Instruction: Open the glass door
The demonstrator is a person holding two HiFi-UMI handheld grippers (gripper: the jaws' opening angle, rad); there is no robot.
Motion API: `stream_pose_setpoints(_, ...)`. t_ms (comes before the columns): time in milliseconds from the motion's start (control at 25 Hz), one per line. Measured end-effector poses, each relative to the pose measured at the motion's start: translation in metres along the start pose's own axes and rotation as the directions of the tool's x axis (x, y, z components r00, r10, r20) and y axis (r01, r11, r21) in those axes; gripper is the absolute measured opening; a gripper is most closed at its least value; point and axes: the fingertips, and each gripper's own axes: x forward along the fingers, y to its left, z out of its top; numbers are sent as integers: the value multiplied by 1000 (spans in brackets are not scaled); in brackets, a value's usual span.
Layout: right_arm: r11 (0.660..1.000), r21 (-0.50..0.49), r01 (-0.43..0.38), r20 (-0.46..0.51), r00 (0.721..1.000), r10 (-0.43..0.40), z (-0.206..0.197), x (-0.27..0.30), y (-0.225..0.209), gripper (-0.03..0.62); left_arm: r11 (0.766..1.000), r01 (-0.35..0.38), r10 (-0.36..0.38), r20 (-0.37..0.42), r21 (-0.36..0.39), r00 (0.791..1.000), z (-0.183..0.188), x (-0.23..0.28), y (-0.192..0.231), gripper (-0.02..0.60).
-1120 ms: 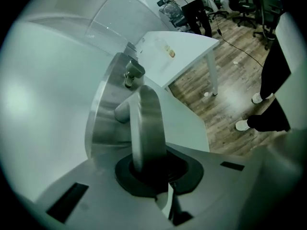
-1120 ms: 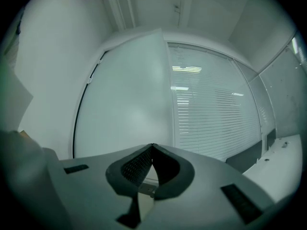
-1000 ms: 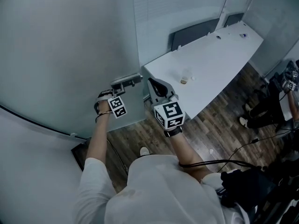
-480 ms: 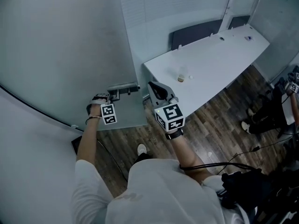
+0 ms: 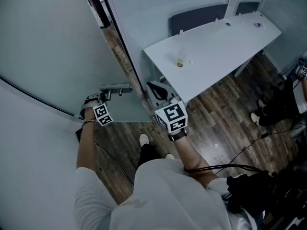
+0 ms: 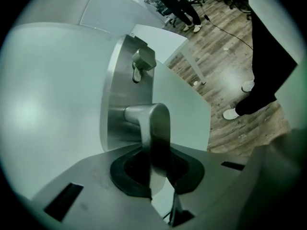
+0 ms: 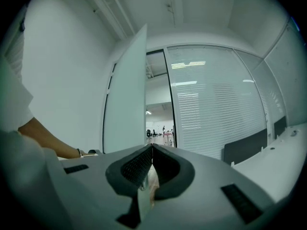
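Swinging the frosted glass door (image 5: pixel 53 47) open is the step in hand: my left tool (image 6: pixel 154 171) clamps its brushed-steel lever handle (image 6: pixel 157 123), door partly ajar at my left. My right tool (image 7: pixel 150 169) is closed, empty. Next, I judge, a wider pull.

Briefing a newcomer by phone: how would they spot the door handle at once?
Start at the frosted glass door on the left. Near its edge sits a steel plate; the handle is the long lever jutting from it, in the left gripper, unlike the stubby knob beside it.
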Motion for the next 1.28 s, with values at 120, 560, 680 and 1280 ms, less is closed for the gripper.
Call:
stream_pose_setpoints(120, 999, 33, -27, -8, 1000, 27, -8, -22, 2, 2, 999, -16, 13, -72, -34, 997, -6, -18, -14, 18)
stream_pose_setpoints(560, 974, 0, -228, 30, 973, 228, -6, -45, 72, 3, 999, -46, 44, -158, -8, 987, -37, -76, -76, 18)
stream_pose_setpoints(680, 953, -27, -301, 38, 953, 302, -8, -45, 105, 3, 998, -59, 58, -170, 2, 984, -43, -87, -94, 18)
stream_pose_setpoints(1280, 898, -50, -437, 37, 898, 439, -25, -53, 249, 3, 993, -108, 103, -90, -45, 991, -100, -161, -192, 75)
